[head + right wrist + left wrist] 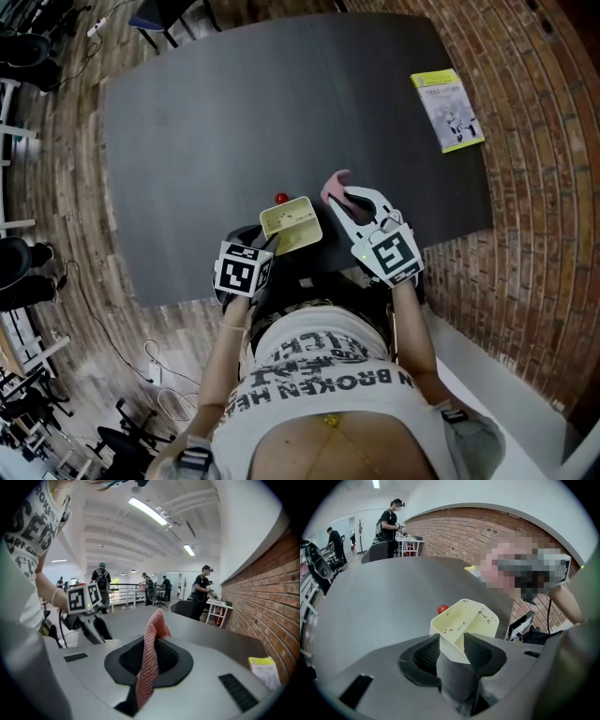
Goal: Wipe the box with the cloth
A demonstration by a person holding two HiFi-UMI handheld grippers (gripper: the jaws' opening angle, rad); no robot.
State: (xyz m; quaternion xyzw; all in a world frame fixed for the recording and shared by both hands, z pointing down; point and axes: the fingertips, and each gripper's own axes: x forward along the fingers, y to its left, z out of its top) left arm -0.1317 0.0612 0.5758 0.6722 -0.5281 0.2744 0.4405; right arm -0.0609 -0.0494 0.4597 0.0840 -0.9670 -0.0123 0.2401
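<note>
Right gripper (151, 644) is clenched on the pink cloth (157, 623), whose free end stands up out of the jaws. In the head view it holds that cloth above the dark table (234, 122), just to the right of the cream box (291, 223) and, as far as can be seen, apart from it. The left gripper (452, 644) stands wide, its 2 jaws either side of the box's near corner; the pads do not plainly press on the walls, so I read it as released around the box and not yet grasping it. The box sits near the table's near edge with its open top up, a small red object (442, 609) just behind it. Dark specks and marks (461, 626) show on the box's inner walls, and nothing suggests they have been rubbed at. My judgement is that the wiping itself has not begun: the cloth is in hand, while steadying the box, bringing the cloth onto it and rubbing its faces are all left to do.
</note>
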